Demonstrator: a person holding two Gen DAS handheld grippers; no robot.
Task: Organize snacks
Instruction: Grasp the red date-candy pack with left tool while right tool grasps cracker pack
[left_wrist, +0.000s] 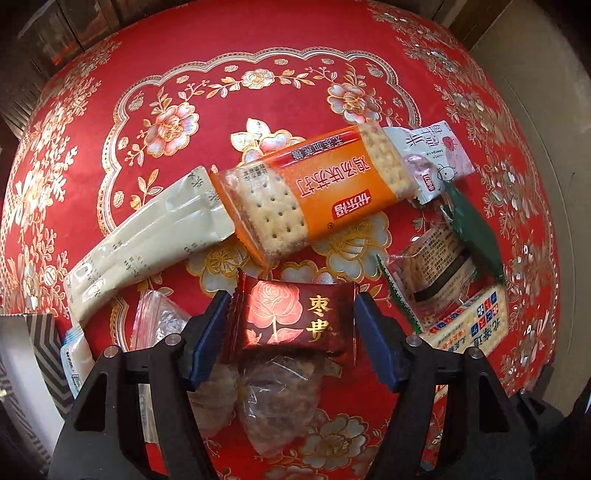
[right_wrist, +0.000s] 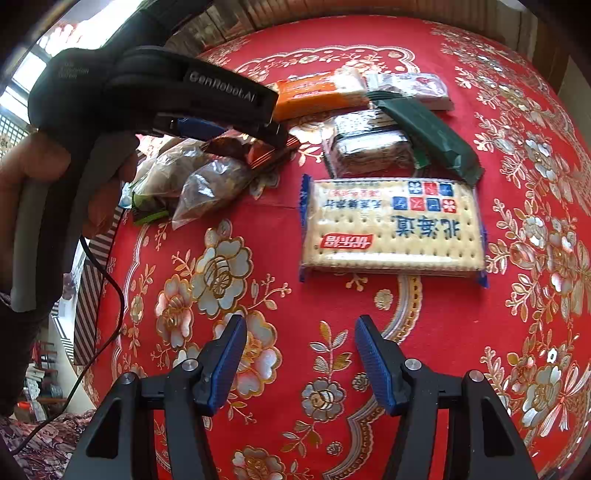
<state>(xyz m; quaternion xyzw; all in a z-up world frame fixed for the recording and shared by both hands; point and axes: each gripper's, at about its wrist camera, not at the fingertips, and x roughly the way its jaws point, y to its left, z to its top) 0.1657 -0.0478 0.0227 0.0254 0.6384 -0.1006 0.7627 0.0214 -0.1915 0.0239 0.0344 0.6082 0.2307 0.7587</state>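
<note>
Seen from above on a red floral tablecloth (left_wrist: 280, 62): snacks in a loose heap. Partly hidden under the left gripper (left_wrist: 291, 317), two clear bags of brown snacks (left_wrist: 273, 402), contents hard to make out. Between the blue pads (left_wrist: 208, 332), a dark red rose-printed packet (left_wrist: 295, 317), long axis running left to right, pads just beside its crimped ends, jaws apart and not clamped on it. Beyond it, an orange soda cracker pack (left_wrist: 314, 192) lying aslant, long axis from near left to far right, its left end over a cream sachet strip (left_wrist: 147, 240). At right, a dark green wrapper (left_wrist: 472, 229) over a clear-wrapped biscuit pack (left_wrist: 432, 266), label unreadable. Cut off at the right edge there, a blue-edged cracker pack (right_wrist: 391, 225), shown whole from the right wrist, long axis left to right, print upside down. Right gripper (right_wrist: 301, 362) over bare cloth, jaws apart, empty. Gripping the left tool's handle, a hand (right_wrist: 33, 173), partly cropped.
</note>
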